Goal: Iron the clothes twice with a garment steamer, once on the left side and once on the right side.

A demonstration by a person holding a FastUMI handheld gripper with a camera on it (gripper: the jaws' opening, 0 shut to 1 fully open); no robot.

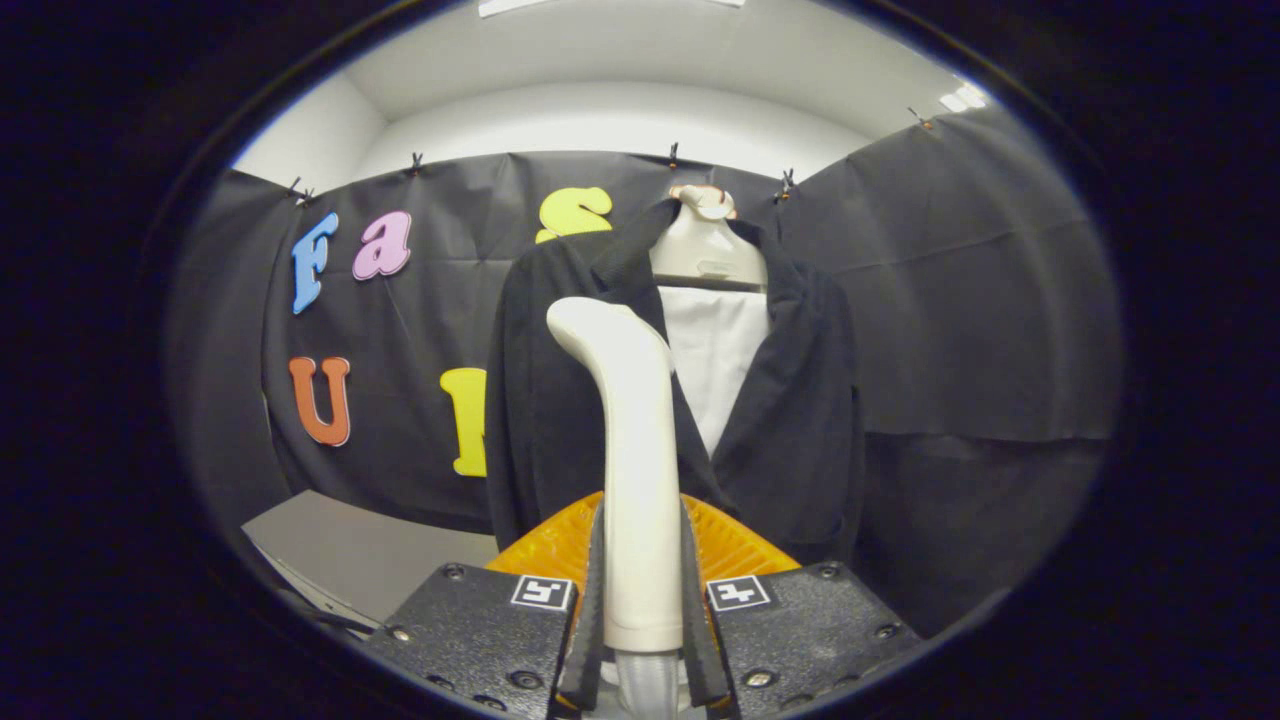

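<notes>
Steamer held up in front of the hanging jacket

The gripper has both fingers clamped on the white garment steamer — its head just before the dark jacket's left front panel, white lining to the right, jacket on a white hanger.

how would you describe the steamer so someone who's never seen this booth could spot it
Start at the dark jacket hanging on a pale hanger against the black booth wall. In front of its left panel stands the steamer, clamped between the jaws of the gripper. It is the tall cream handle with a bent top, unlike the flat fabric behind.
</notes>
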